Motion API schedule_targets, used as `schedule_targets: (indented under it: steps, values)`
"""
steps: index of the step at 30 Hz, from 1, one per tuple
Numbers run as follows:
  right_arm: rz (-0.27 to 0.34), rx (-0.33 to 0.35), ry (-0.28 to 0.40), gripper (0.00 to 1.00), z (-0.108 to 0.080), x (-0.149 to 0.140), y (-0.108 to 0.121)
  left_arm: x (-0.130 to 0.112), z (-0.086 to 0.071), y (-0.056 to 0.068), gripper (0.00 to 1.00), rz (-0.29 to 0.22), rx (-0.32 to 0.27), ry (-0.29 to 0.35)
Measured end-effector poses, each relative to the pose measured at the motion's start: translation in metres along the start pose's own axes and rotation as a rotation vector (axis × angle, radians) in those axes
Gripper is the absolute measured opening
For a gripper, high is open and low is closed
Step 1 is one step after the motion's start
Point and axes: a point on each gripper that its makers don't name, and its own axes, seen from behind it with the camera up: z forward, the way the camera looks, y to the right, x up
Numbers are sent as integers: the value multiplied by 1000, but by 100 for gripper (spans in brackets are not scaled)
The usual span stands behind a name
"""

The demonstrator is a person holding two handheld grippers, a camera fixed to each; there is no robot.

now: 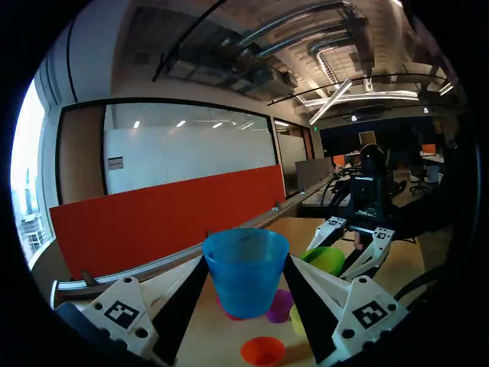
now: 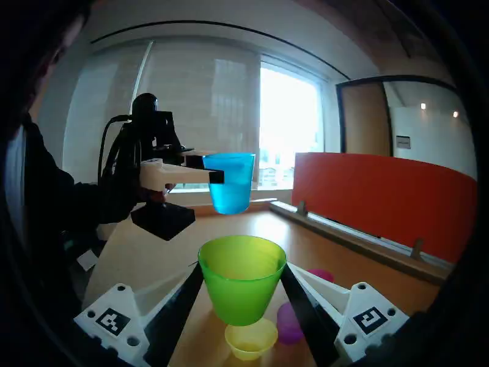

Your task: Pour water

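Two pairs of jaws, two cups: the left gripper (image 1: pixel 246 264) pinches a blue cup (image 1: pixel 246 284) with a finger pressed on each flank, and the right gripper (image 2: pixel 242 272) pinches a green cup (image 2: pixel 242 290) the same way. Both cups are upright and held in the air above the wooden table (image 2: pixel 147 244). In the right gripper view the blue cup hangs higher than the green one and off to one side, well apart from it. Whether either cup has water in it I cannot tell — the blue plastic is see-through, but no level shows.

As I judge it, the blue cup is the one to pour and the green one to receive. To do that well, bring the blue rim close above the green mouth first. Then tip slowly by rolling the left wrist, with the green cup held level and steady. Tipping while the cups are apart would wet the table. Smooth tapered plastic may slip as it tilts, so the pinch should be firm. Below, an orange cup (image 1: pixel 263 350), a purple cup (image 1: pixel 280 306) and a yellow cup (image 2: pixel 250 338) stand on the table — pour well above them.
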Motion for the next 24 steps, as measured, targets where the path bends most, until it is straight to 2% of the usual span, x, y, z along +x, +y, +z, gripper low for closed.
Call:
schedule_targets:
  steps: [6, 18, 24]
  values:
    - [-3, 19, -1, 91, 5, -1, -5, 3, -1, -3, 84, 58, 17, 10]
    - [-7, 60, -5, 91, 15, -4, -16, 8, -4, -1, 84, 118, 12, 35]
    - [-3, 74, -8, 91, 20, -7, -21, 12, -6, -1, 84, 188, 28, 53]
